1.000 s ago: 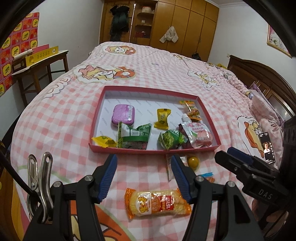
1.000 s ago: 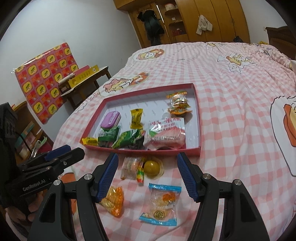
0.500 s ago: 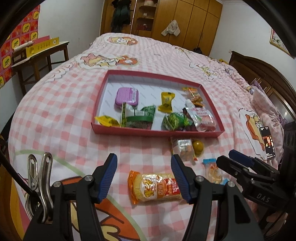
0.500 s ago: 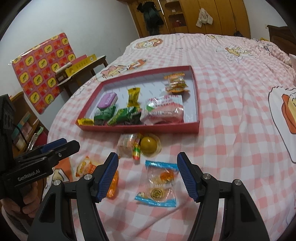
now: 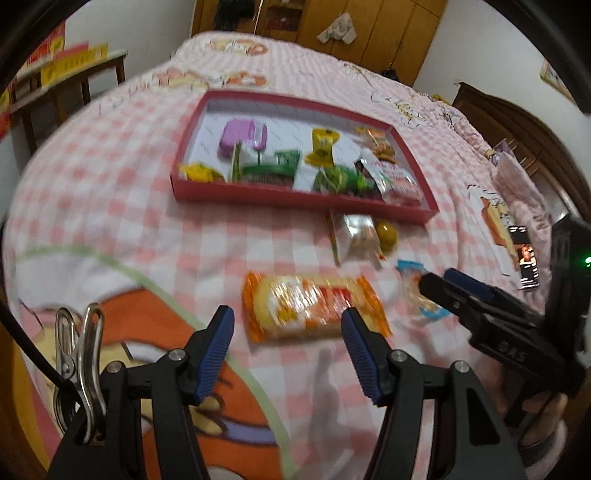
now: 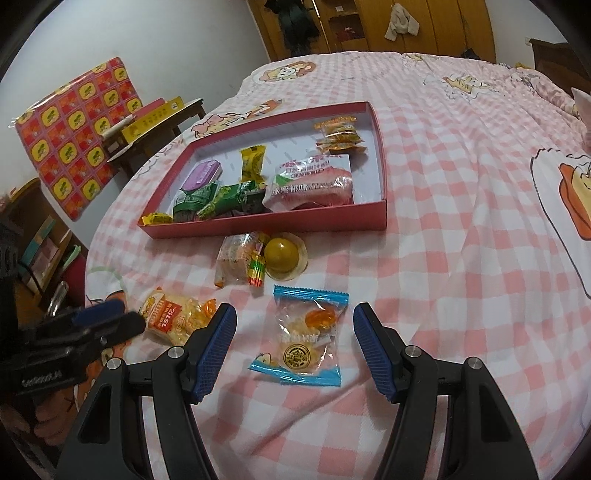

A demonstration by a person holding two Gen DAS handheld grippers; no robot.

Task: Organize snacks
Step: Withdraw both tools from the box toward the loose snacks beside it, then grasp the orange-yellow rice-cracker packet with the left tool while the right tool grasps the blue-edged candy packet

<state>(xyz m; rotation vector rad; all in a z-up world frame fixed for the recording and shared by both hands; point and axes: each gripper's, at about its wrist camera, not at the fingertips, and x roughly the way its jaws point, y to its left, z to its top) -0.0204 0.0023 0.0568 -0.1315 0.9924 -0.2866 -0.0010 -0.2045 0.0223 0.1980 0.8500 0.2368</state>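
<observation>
A red tray (image 5: 295, 194) (image 6: 280, 223) lies on the pink checked bed and holds several wrapped snacks. In front of it lie a clear packet (image 6: 236, 260), a yellow round sweet (image 6: 283, 253), an orange-yellow cracker packet (image 5: 314, 308) (image 6: 173, 319) and a blue-edged clear packet (image 6: 304, 338) (image 5: 417, 295). My left gripper (image 5: 286, 349) is open, its jaws on either side of the cracker packet's near edge, above it. My right gripper (image 6: 295, 345) is open, its jaws on either side of the blue-edged packet.
A phone (image 5: 526, 256) lies on the bed at the right. A wooden side table (image 6: 159, 129) with yellow boxes stands left of the bed. Wardrobes (image 6: 369, 26) line the far wall. A dark headboard (image 5: 517, 129) is at the right.
Both grippers have moved down and forward toward the loose snacks. The cracker packet now lies between the left jaws and the blue-edged packet between the right jaws. The left view is blurred by motion.
</observation>
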